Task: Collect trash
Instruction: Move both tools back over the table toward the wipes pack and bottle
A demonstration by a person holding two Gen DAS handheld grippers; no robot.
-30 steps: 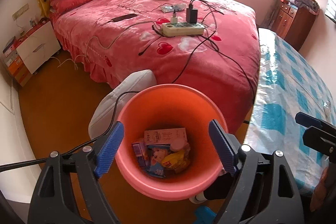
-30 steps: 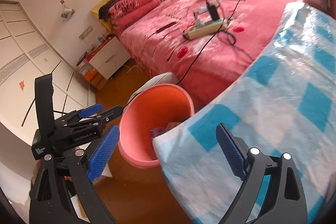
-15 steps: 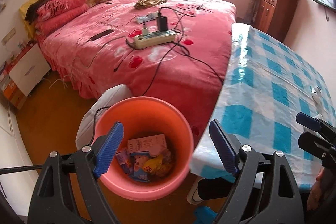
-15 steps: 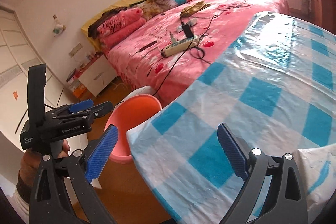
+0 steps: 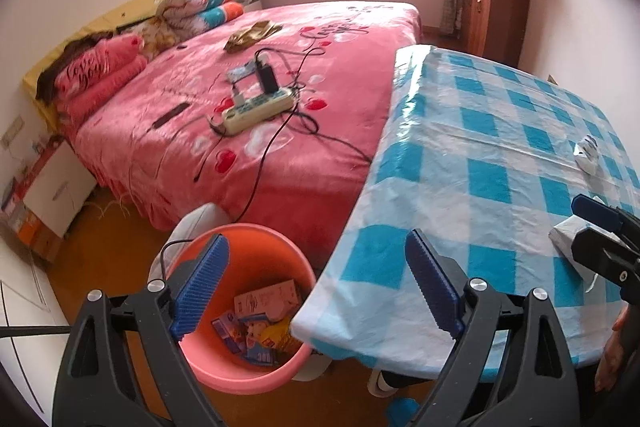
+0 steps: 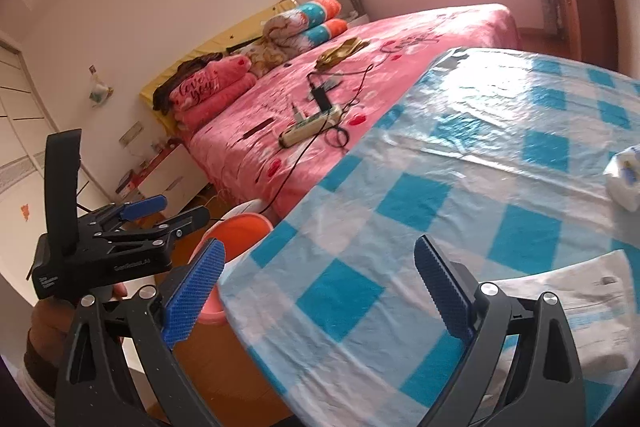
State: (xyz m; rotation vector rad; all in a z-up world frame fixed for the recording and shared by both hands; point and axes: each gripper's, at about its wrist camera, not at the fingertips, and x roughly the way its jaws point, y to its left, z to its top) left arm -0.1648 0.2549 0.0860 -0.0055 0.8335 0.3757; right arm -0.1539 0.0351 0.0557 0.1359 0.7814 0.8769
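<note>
- Hovering over the counter's near corner, the left tool has its blue pads spread wide with nothing held; its jaws have just been opening further, and only the orange bucket and the cloth edge show in the gap between them.
- The right tool also stands wide open and empty, with checked cloth showing between its pads.
- In the right wrist view the left tool shows from the side at the left, gripped by a person's hand.
- In the left wrist view the right tool's tips sit at the right edge, just over a white packet lying on the counter.
- A second piece of trash, a small crumpled white and blue wrapper, lies farther back near the right side of the counter, which wears a blue and white checked plastic cloth.
- The orange bucket stands on the floor beside the counter's corner, holding boxes and wrappers.
- A white object sits just behind the bucket.
- Beyond lies a pink bed carrying a power strip with black cables.
- A wooden cabinet stands by the far wall.
</note>
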